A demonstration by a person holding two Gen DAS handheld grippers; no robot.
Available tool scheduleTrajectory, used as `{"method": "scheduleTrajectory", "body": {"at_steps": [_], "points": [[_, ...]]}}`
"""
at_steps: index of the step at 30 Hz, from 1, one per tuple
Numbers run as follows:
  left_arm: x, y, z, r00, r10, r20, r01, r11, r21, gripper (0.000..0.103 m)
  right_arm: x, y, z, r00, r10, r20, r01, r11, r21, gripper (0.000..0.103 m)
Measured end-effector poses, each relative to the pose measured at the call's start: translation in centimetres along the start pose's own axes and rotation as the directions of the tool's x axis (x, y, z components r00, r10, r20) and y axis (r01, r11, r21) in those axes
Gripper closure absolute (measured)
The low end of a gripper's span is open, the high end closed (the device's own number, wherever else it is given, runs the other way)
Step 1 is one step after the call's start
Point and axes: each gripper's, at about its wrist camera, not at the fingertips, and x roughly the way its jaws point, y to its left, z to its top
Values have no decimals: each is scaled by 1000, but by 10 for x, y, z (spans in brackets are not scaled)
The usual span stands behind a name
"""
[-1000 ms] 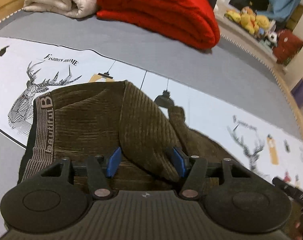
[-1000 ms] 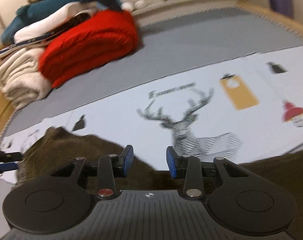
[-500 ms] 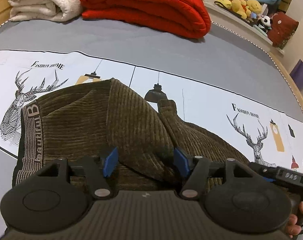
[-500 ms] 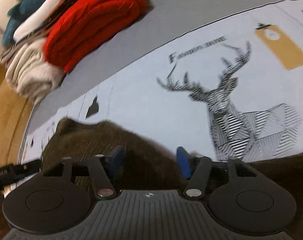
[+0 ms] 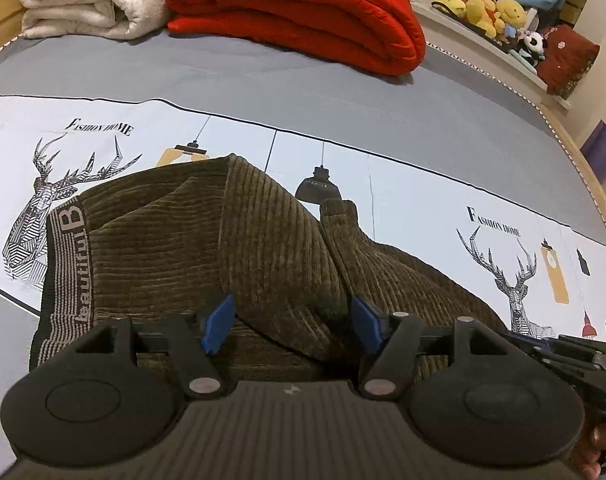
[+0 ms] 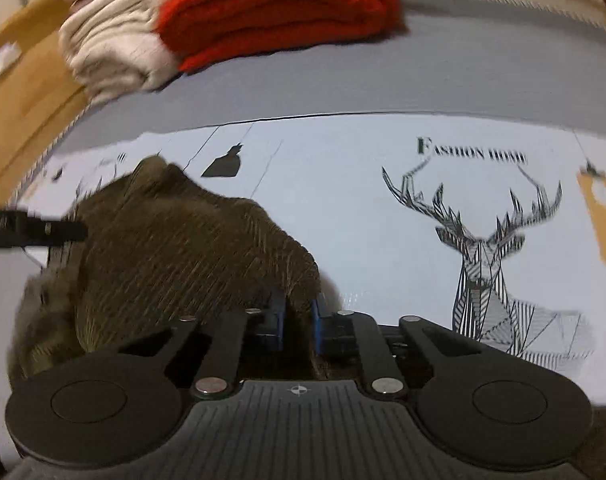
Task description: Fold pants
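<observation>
On the near part of the bed (image 5: 343, 92), the pants (image 5: 175, 240) lie bunched; the left gripper (image 5: 293, 316) gapes over a fold, and the right gripper (image 6: 297, 312) pinches their edge.

The pants (image 5: 175, 240) ahead of the left tool (image 5: 291, 320) are ribbed olive corduroy cloth; the tool's shell looks matt black plastic.

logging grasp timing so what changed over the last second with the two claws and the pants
The right claw closed: its blue pads, apart a second ago, now pinch a fold of the olive-brown corduroy pants, and it swung toward the cloth. The left claw stayed open, straddling a raised fold of the pants. The folded red blanket kept its place.
</observation>
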Motion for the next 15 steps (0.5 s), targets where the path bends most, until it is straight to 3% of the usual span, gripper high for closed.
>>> {"method": "scheduleTrajectory", "body": {"at_steps": [4, 8, 15], "points": [[1, 0, 1, 1000, 8, 0, -8, 1000, -7, 33, -12, 4, 5, 999, -15, 43, 17, 999, -50, 95], [3, -1, 2, 1000, 14, 1, -14, 1000, -11, 33, -29, -2, 18, 991, 18, 130, -17, 1000, -12, 95], [6, -1, 3, 1000, 26, 6, -26, 999, -20, 33, -57, -14, 30, 952, 64, 300, -91, 993, 77, 95]]}}
